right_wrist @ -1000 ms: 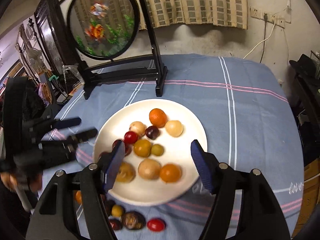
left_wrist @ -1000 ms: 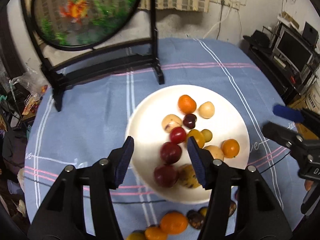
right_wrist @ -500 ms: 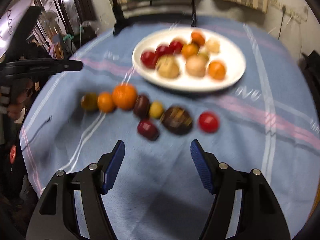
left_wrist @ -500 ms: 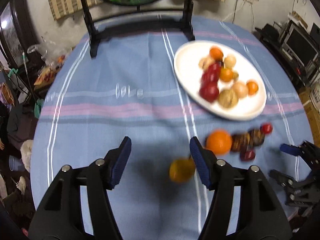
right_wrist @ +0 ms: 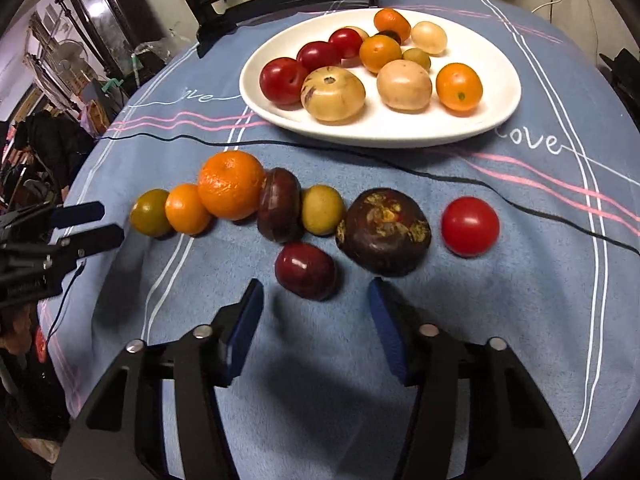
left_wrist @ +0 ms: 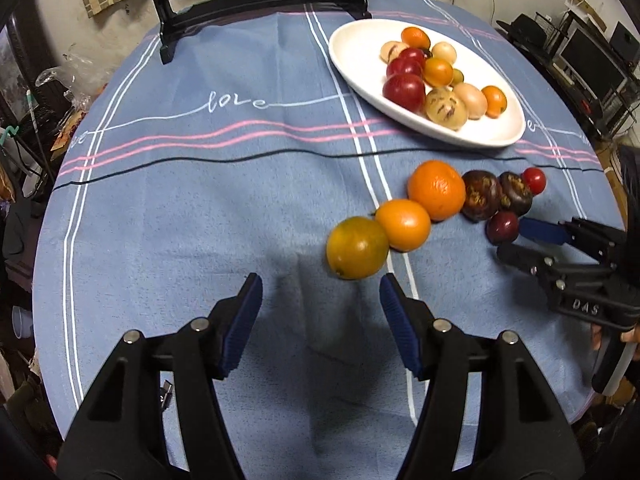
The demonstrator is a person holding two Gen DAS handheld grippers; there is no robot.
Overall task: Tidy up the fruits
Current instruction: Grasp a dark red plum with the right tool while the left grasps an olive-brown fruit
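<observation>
So the blue cloth [right_wrist: 520, 280] reads "love" right beside the white plate [right_wrist: 492, 120]. Left gripper [left_wrist: 320, 300] and right gripper [right_wrist: 316, 300] both hang wide open below the plate, gripping nothing.

Dark fruit [right_wrist: 388, 35] mostly hidden, maybe plum.

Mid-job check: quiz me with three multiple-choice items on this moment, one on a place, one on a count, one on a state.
1. Where is the red cherry tomato?
A. On the white plate
B. On the cloth, at the right end of the loose fruit row
C. Between gripper fingers

2. How many fruits lie loose on the tablecloth in the right wrist view?
A. 5
B. 8
C. 12

3. What state is the right gripper in?
A. Open and empty
B. Shut on the big orange
C. Shut, empty

Answers: 1 B, it sits alone past the dark fruit; 2 B, eight countable off the plate; 3 A, fingers spread, nothing between.
</observation>
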